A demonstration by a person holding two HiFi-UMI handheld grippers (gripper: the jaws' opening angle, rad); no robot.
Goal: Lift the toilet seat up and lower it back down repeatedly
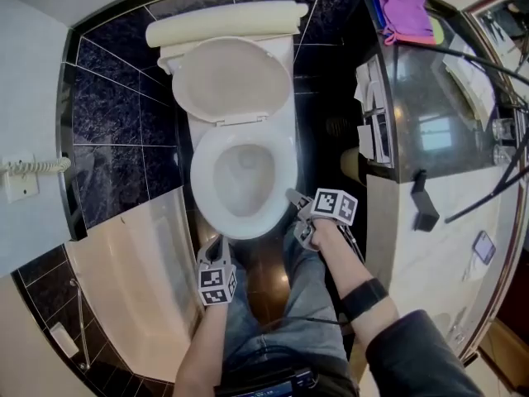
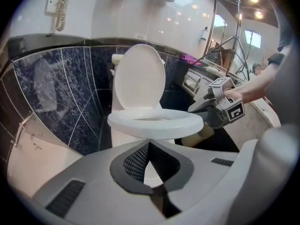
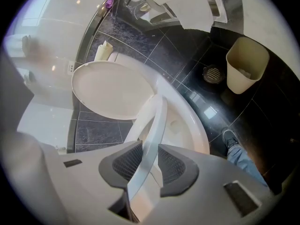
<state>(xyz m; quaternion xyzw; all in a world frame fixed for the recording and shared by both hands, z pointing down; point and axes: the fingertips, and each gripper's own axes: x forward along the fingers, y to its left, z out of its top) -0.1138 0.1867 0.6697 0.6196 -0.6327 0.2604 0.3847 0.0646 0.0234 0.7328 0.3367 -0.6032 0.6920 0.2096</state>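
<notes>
While the right gripper [image 3: 150,146] pinches the right front rim of the toilet seat [image 3: 158,111] between its jaws, the seat stands lifted partly off the bowl [image 3: 187,125], and the lid [image 3: 110,90] is raised upright behind it. The left gripper [image 2: 149,144] hangs just before the bowl's front edge, its jaws pressed together on nothing and clear of the seat.

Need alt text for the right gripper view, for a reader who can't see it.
The right hand-held gripper is clamped on the rim of a white toilet seat, seen edge-on between its jaws. Behind it the lid stands raised, and a cream bin sits on the dark tiled floor.
</notes>
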